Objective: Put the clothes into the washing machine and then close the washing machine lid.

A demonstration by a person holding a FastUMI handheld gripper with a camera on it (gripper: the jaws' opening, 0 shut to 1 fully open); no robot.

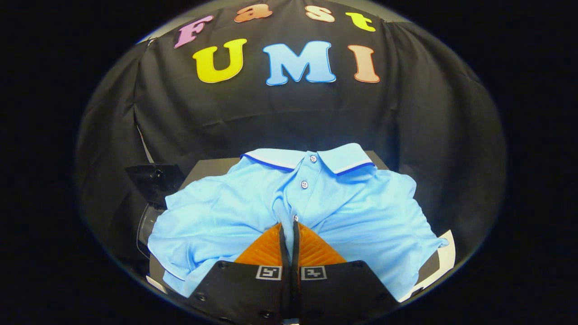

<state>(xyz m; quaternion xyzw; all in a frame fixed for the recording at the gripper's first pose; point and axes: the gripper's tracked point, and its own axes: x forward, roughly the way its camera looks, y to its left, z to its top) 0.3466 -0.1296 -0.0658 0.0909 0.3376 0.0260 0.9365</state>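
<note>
Dark object at left: a black fixture with a rounded glassy part [151, 198] sits just beside the shirt's left sleeve, partly covered by it. It may be part of the washing machine, but this cannot be told.
Shirt: a light blue polo shirt [226, 212] lies spread face up, collar away from the tongs, buttons running down the middle toward the fingers.
Tongs: the tongs [289, 232] are pressed together on a fold of the shirt's button strip; a ridge of cloth rises between the fingers.
Tabletop: the dark tabletop [205, 167] shows beyond the collar, with a pale edge past the right hem.
Step in hand: judged to be the pick-up of the shirt, the first part of loading.
Next move: lift the pinched cloth clear of the tabletop, keep the pinch firm, and carry the shirt to the drum opening; trailing sleeves may snag.
</note>
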